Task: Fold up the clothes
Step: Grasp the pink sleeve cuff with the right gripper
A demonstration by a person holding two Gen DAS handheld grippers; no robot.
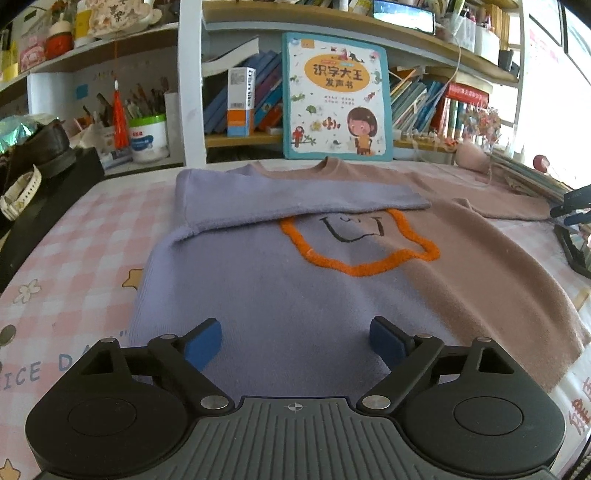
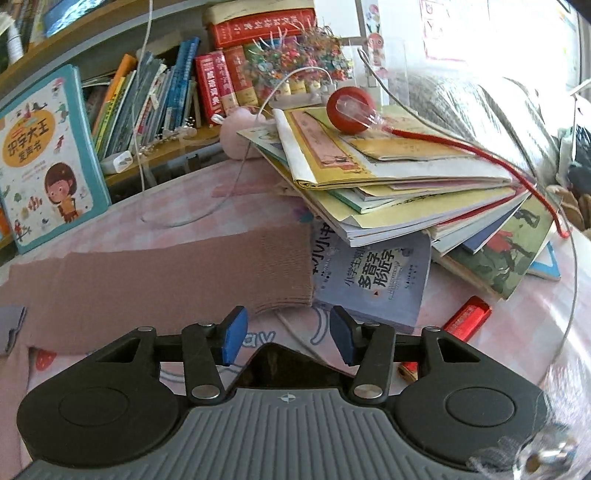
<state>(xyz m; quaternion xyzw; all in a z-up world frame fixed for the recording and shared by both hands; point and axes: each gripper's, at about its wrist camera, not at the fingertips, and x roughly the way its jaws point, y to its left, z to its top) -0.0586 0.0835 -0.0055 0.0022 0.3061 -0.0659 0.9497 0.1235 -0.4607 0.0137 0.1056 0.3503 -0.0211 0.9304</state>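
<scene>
Now the pink-brown knit sleeve point(image 2: 177, 280) of the 2-tone lilac and pink-brown sweater point(image 1: 295, 288) is lying lengthwise just ahead-left of the empty, parted right gripper point(image 2: 288, 338), nearer than the equally empty, parted left gripper point(image 1: 295, 345) over the lilac hem.

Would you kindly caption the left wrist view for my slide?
Open left gripper hovers over a two-tone sweater, its purple sleeve folded across the chest.

Inspector A: Daylight enters from the right; the window point(image 2: 517, 33) is blown out to white, glaring across the stacked books point(image 2: 406, 173).

Inspector B: Confirmed. Shelves point(image 1: 110, 48) bow at the fisheye edges. The sweater point(image 1: 295, 288) is evenly lit, with soft shadows.
</scene>
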